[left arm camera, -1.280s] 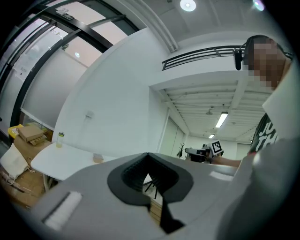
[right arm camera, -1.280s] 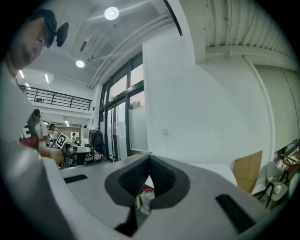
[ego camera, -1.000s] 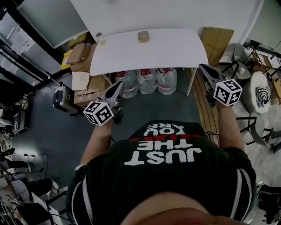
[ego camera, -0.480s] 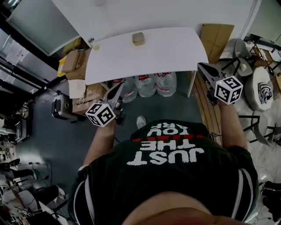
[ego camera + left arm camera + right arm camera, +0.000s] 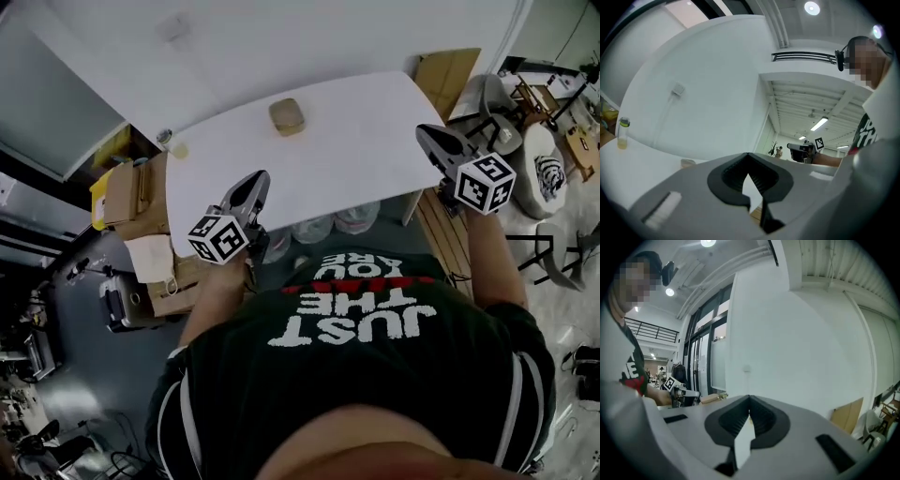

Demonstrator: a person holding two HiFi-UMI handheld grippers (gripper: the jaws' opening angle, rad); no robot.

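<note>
- Standing at a white desk, a person in a black T-shirt holds a gripper in each hand, both lifted clear of the surface.
- The left gripper has its jaws pressed together at the tips with nothing between them. From above, it overlaps the near left part of the desk.
- The right gripper is closed in the same way and is also empty. It sits over the desk's right end.
- A tan block lies on the desk towards the far side. It is closer to the left gripper but well apart from both.
- The left gripper view looks low across the desktop. It shows a small bottle of yellowish liquid standing at the far left, and the other gripper's marker cube off to the right.
- The right gripper view alone shows tall dark-framed windows beside a plain white wall. A cardboard sheet leans at the wall's foot.
- Only the head view shows what is below the desk. Water jugs stand underneath it, cardboard boxes are stacked to its left, and chairs sit to its right.
</note>
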